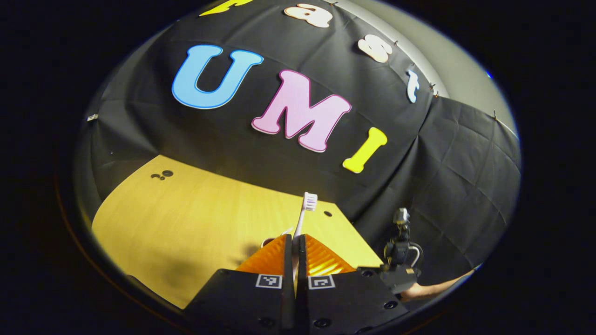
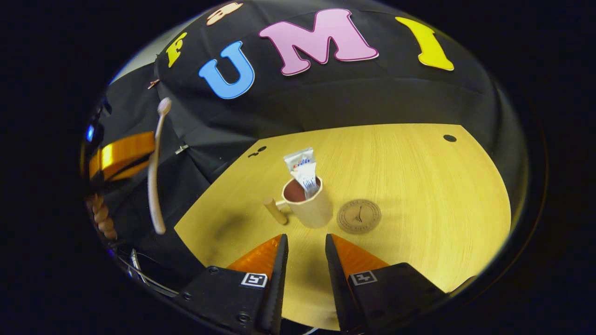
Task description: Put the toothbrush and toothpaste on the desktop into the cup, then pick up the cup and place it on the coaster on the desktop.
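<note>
Left tool (image 1: 294, 244): clamped on the toothbrush (image 1: 303, 215) handle, bristles up, lifted off the surface (image 1: 186, 218) for carrying to the cup.
Right tool (image 2: 305, 246): narrowly parted, empty, low over the surface, aimed at the cup.
Cup (image 2: 308, 204): upright beside the coaster (image 2: 359, 216), handle toward the left tool.
Toothpaste (image 2: 303, 173): standing in the cup, crimped end up.
Remaining, by judgement: toothbrush into cup, then cup onto coaster.
</note>
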